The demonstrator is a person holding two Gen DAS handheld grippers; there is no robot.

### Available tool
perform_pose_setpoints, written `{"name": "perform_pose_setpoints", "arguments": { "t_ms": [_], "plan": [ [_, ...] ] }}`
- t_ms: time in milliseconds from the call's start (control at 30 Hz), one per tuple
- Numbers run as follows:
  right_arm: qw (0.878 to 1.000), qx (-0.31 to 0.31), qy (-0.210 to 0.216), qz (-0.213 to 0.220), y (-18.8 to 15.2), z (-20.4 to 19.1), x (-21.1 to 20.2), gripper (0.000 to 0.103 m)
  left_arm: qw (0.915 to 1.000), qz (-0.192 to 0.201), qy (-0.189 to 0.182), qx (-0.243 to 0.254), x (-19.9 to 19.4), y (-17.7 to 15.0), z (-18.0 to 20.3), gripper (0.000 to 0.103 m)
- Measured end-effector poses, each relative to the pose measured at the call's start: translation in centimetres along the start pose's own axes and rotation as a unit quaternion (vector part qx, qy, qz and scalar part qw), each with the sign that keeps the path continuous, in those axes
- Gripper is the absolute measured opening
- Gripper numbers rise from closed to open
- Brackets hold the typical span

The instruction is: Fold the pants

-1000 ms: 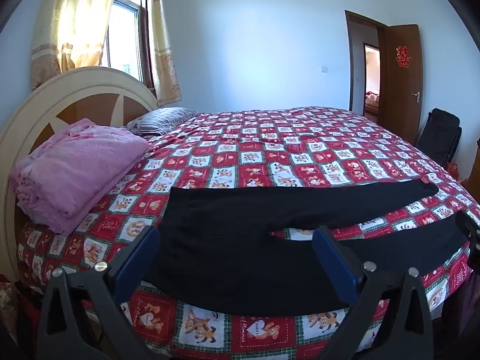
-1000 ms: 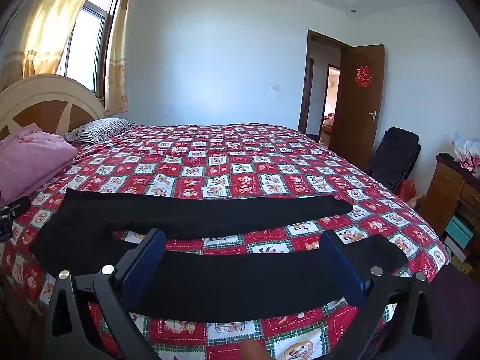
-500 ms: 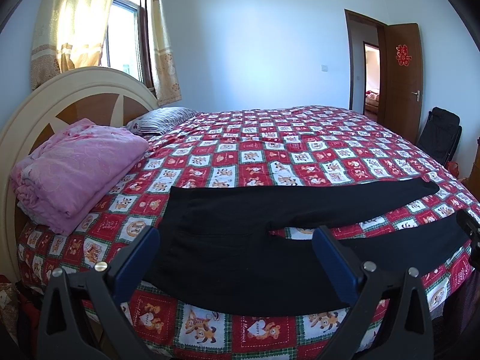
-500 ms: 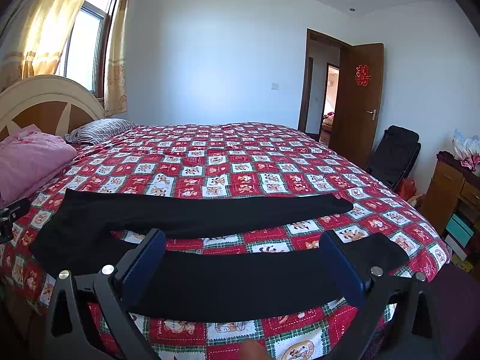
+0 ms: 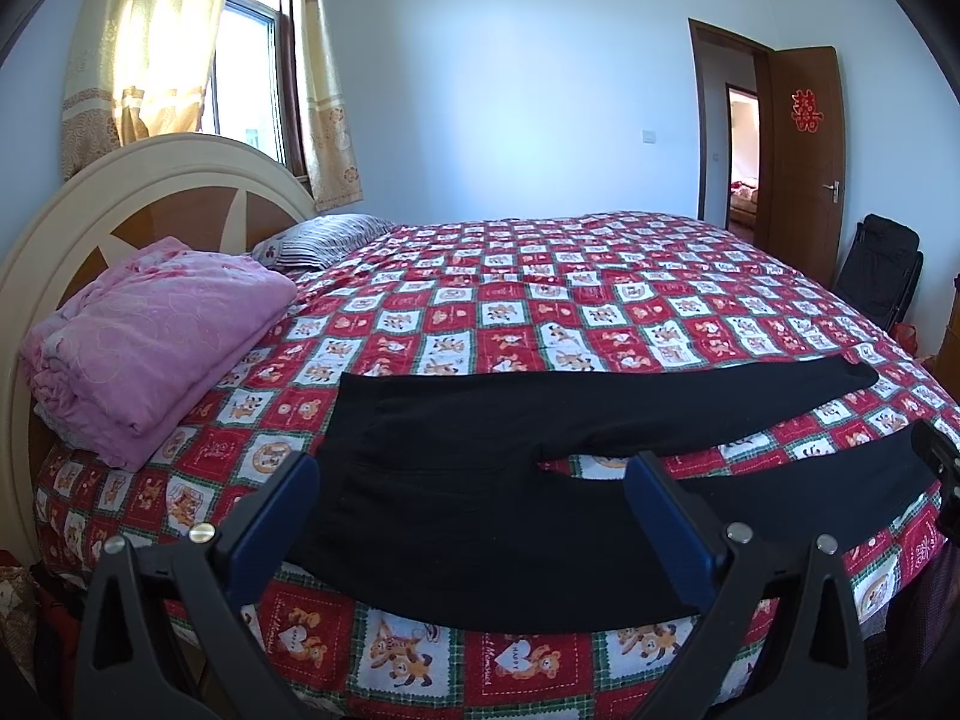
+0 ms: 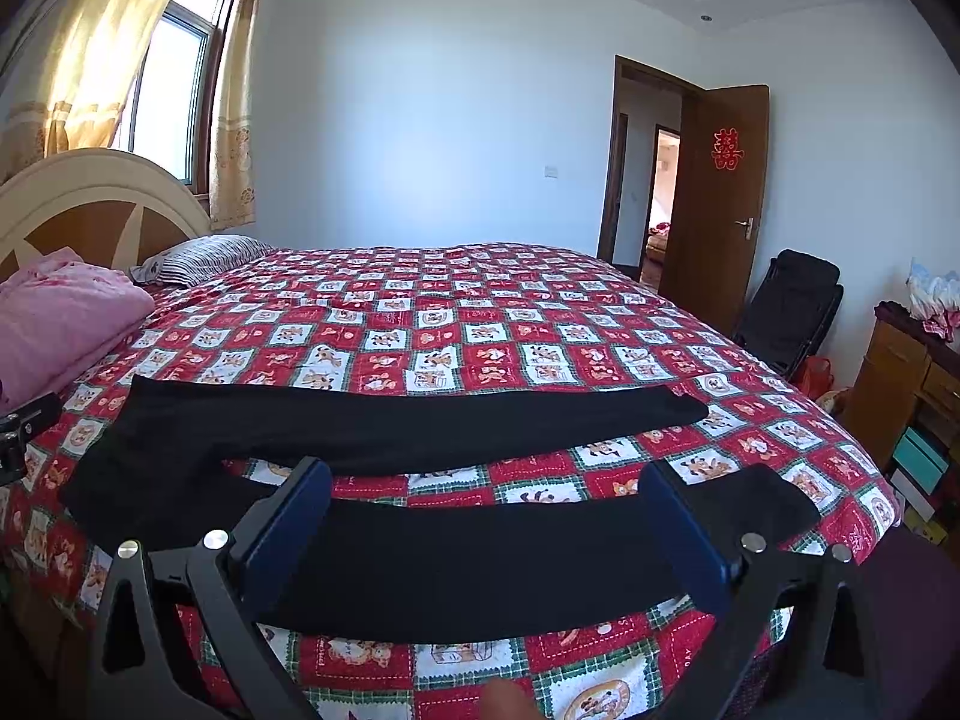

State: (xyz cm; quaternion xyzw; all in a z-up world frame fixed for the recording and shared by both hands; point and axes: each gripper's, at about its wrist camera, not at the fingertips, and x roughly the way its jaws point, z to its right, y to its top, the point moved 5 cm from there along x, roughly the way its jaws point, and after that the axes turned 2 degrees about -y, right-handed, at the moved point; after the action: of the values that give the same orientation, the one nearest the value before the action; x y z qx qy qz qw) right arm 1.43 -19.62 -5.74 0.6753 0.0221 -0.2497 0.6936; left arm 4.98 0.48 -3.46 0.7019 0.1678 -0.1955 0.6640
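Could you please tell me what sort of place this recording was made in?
A home bedroom, most likely: a large bed with a headboard and striped pillow, curtains at a window, and black pants spread out for folding.

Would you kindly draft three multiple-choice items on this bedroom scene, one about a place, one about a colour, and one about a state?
1. Where does the folded pink blanket lie?
A. by the cream headboard
B. on the black chair
C. at the bed's foot

2. What colour are the long pants spread on the red patchwork quilt?
A. grey
B. black
C. blue

3. How do the pants' legs lie?
A. folded over each other
B. rolled up
C. spread apart, quilt showing between

Answers:
1. A, the blanket sits against the headboard beside the striped pillow.
2. B, the fabric is plain black.
3. C, patchwork squares show between the legs, and both the left gripper and right gripper are open, holding nothing.
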Motion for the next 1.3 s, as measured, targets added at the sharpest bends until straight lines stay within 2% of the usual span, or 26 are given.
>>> {"name": "perform_pose_setpoints", "arguments": {
  "t_ms": [1300],
  "plan": [
    [1.000, -0.002, 0.002, -0.006, -0.46, -0.20, 0.25, 0.102, 1.0000, -0.001, -0.001, 0.000, 0.16, -0.25, -0.10, 0.103]
  ]
}}
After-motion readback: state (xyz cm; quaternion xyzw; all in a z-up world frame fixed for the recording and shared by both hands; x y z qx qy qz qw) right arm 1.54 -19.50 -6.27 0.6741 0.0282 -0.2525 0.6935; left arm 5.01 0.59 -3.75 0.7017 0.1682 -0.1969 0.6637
